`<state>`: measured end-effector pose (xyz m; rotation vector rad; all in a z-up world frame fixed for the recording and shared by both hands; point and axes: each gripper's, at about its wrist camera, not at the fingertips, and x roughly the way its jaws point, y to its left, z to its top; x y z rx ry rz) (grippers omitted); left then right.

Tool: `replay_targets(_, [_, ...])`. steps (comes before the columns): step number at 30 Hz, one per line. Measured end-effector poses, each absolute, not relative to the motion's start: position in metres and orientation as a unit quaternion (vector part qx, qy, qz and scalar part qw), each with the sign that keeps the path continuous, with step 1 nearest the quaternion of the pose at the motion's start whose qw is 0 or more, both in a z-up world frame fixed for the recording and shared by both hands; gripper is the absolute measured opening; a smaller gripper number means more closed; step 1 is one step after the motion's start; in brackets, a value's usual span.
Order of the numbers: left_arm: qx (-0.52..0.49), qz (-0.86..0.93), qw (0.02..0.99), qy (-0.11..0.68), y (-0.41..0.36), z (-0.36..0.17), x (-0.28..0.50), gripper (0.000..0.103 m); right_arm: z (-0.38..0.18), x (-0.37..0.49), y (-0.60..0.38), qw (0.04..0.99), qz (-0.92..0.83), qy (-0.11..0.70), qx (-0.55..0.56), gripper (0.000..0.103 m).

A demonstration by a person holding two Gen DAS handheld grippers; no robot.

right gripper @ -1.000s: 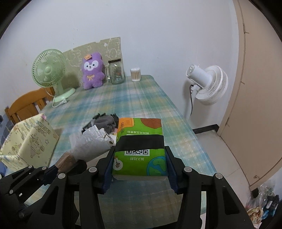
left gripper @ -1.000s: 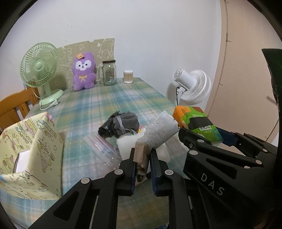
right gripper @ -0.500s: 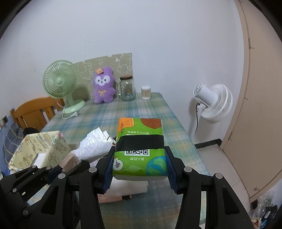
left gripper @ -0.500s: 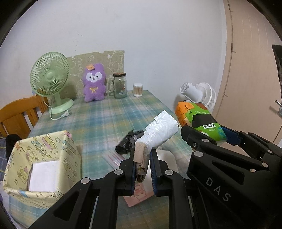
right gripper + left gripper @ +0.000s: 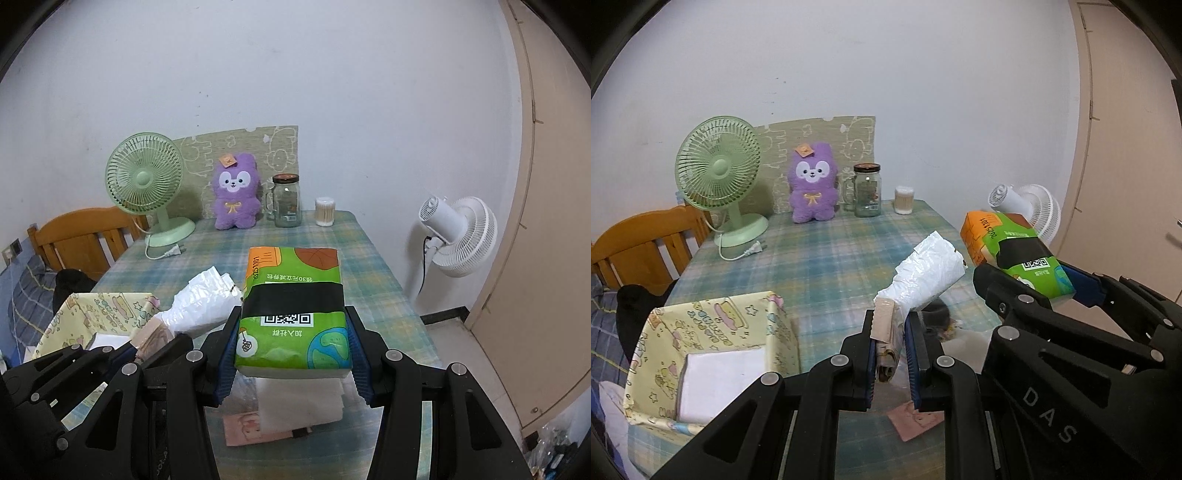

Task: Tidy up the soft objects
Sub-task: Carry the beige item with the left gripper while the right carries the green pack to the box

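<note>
Tissues in a green and orange pack [image 5: 291,306] are sitting squeezed between the blue pads of the right gripper [image 5: 291,343] at the lower centre of the right wrist view, the pack lying flat and held clear above the checked tablecloth [image 5: 229,243]. In the left wrist view the left gripper [image 5: 891,350], at the bottom centre, is pinching the tan end of a bundle wrapped in white crinkled plastic [image 5: 923,275], its jaws closed tight on it; the bundle is slanting up toward the right of the frame, lifted off the table. A yellow cartoon-print box [image 5: 713,350] is standing open at the lower left, with something white lying inside it. Below the grippers, a white folded cloth [image 5: 299,402] and a pink card [image 5: 914,421] are lying on the tablecloth. At the far edge of the table, a green fan [image 5: 718,173], a purple plush toy [image 5: 812,184], a glass jar [image 5: 867,192] and a small container of cotton swabs [image 5: 904,199] are standing in a row from left to right.
</note>
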<state>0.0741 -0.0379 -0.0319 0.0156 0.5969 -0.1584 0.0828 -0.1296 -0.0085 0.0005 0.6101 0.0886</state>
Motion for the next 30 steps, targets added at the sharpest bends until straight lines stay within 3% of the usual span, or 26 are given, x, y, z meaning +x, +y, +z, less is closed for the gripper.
replay_targets(30, [0.010, -0.024, 0.952, 0.304, 0.054, -0.038, 0.091, 0.012, -0.018, 0.108, -0.026, 0.945, 0.094, 0.312, -0.007, 0.055])
